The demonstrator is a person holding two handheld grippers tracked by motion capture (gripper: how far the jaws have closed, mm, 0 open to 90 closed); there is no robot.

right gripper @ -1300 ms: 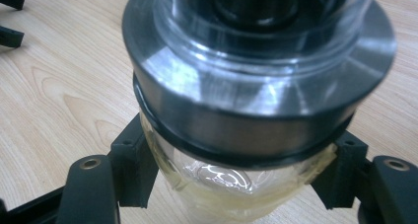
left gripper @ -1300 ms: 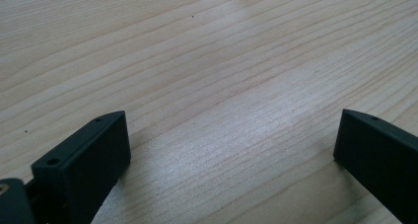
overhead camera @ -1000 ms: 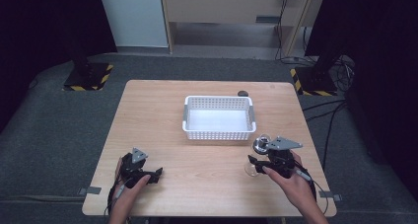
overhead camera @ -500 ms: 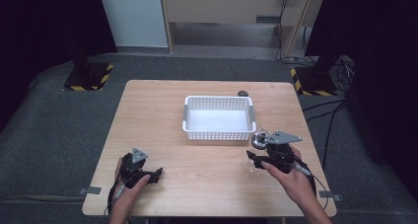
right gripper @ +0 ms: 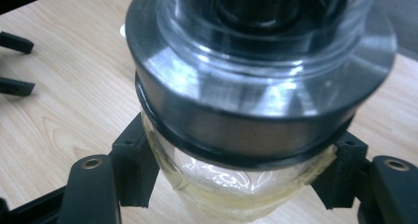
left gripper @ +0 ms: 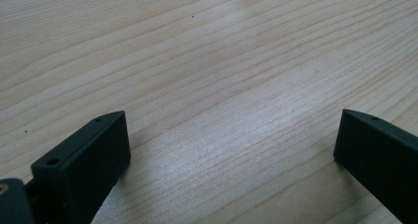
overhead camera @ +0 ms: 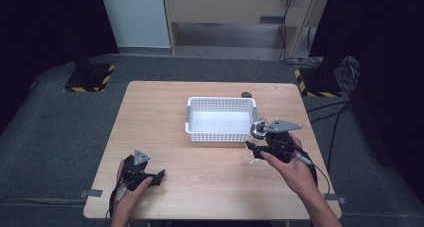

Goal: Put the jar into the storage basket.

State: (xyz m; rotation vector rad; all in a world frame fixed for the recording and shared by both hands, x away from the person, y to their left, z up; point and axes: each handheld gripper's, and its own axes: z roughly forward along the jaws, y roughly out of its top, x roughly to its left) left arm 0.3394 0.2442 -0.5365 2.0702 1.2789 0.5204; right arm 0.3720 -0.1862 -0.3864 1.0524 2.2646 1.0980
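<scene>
— Now holding what, on the right?
— Right gripper [overhead camera: 256, 151] clamped on glass jar [right gripper: 246, 135] below its metal lid [right gripper: 261, 110], lifted just near white basket [overhead camera: 220, 135].
— And left gripper [overhead camera: 159, 177]?
— Wide open, empty, low over table [overhead camera: 200, 187].
— Possible trouble?
— Smooth glass, heavy lid: could slip, or knock basket's near-right corner.
</scene>
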